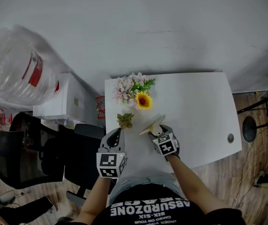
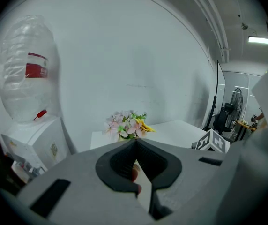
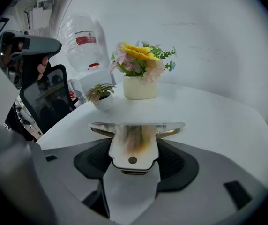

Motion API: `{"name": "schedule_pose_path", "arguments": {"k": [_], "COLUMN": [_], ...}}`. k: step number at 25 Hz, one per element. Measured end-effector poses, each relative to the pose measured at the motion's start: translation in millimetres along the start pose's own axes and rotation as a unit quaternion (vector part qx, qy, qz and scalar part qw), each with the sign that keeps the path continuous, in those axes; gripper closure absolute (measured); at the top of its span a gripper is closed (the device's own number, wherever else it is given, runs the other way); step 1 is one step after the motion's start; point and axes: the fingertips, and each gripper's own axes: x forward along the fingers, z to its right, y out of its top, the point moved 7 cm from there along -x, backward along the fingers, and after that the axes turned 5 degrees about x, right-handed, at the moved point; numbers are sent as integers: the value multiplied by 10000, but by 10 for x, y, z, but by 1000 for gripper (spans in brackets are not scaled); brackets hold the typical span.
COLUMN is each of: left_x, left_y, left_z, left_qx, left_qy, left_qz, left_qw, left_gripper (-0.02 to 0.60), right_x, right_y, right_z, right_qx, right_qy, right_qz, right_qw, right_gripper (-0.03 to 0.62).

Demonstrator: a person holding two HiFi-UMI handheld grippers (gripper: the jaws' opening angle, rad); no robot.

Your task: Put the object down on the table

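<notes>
My right gripper [image 1: 158, 131] [image 3: 133, 150] is shut on a flat shiny metal tool [image 1: 151, 124] [image 3: 134, 142] with a wide curved blade and a small hole in its handle. The tool is held just above the white table [image 1: 199, 107] [image 3: 213, 121], near its front left part. My left gripper [image 1: 119, 131] [image 2: 135, 143] hovers at the table's left front edge, jaws closed together with nothing between them. A small potted succulent [image 1: 125, 120] [image 3: 100, 95] stands just ahead of the left gripper.
A cream pot of flowers with a sunflower [image 1: 136, 92] [image 3: 140, 74] [image 2: 127, 124] stands at the table's back left. A water dispenser with a big bottle [image 1: 17, 67] and a black office chair [image 1: 26, 156] are left of the table. A fan base [image 1: 250, 128] is at the right.
</notes>
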Motion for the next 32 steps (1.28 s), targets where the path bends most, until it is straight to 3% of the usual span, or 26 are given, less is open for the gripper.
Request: {"name": "schedule_pose_path", "arguments": {"k": [32], "left_x": [-19], "left_y": [-17], "left_z": [77], "left_qx": [35], "left_qy": [-69], "left_qz": [-1], "left_qw": [10000], "left_gripper": [578], "right_x": [98], "right_y": [-17], "right_z": [-23], "right_qx": [-343], "right_qy": [-21], "right_qz": [-205], "right_qw": [9992], "right_gripper": [310]}}
